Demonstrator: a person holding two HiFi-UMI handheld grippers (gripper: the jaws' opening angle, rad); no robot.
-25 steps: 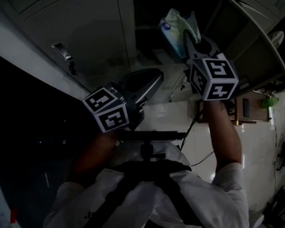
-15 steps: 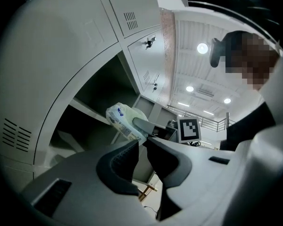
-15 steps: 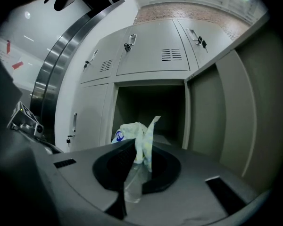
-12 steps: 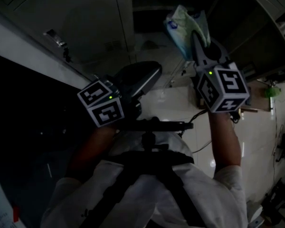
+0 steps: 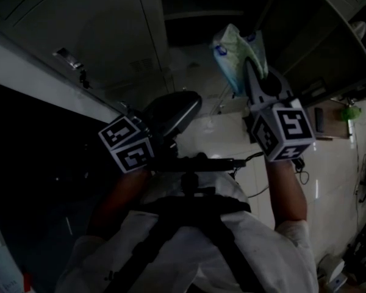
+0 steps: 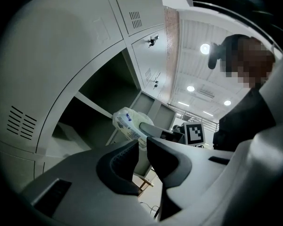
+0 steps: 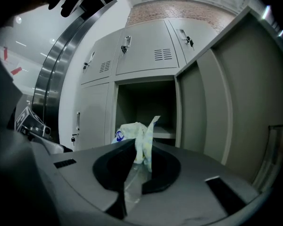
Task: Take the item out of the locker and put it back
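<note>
1. Your right gripper sits in the upper right of the head view, its marker cube below and its jaws reaching up the frame.
2. In the right gripper view, the right gripper has its jaws pressed together on the crinkled edge of a soft plastic packet, which sticks up above the jaw tips.
3. The packet is pale green and white with a blue label. It may be a pack of wipes, but the dim light leaves that unsure.
4. The packet hangs in the air in front of the open locker compartment, outside it, at the centre of the right gripper view.
5. The compartment's door stands swung open to the right of the opening.
6. Your left gripper lies lower, at the middle left of the head view, well apart from the packet.
7. In the left gripper view, the left gripper has its jaws slightly apart with nothing between them. The packet shows beyond their tips.
</note>
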